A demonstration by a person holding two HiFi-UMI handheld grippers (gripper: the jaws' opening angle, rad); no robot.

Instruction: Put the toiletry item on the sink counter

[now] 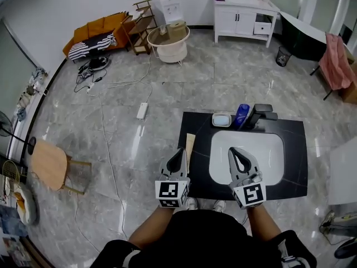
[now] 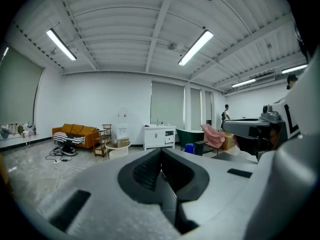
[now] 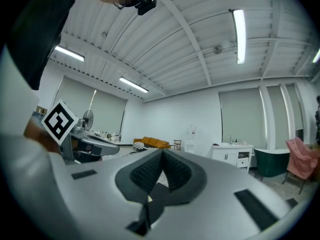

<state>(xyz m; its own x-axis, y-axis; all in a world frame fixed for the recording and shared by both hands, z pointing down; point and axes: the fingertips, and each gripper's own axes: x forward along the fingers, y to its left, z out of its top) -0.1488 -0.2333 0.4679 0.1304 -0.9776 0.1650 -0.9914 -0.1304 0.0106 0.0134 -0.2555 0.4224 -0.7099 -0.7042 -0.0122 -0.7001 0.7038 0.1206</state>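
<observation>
A black sink counter (image 1: 290, 149) with a white basin (image 1: 273, 149) stands right in front of me. At its back edge a blue toiletry bottle (image 1: 241, 115) stands between a small white dish (image 1: 221, 119) and the black faucet (image 1: 260, 115). My left gripper (image 1: 179, 151) is over the counter's left edge, shut with nothing between its jaws. Over the basin's near-left part my right gripper (image 1: 234, 150) is also shut and empty. In the gripper views the left gripper (image 2: 161, 151) and the right gripper (image 3: 162, 153) point out across the room, away from the bottle.
A thin wooden board (image 1: 190, 145) leans by the counter's left side. A power strip (image 1: 142, 110) and cables lie on the floor to the left, near a wooden stool (image 1: 51, 163). Farther off are a white vanity cabinet (image 1: 245, 17), a round white tub (image 1: 168, 42) and an orange sofa (image 1: 97, 33).
</observation>
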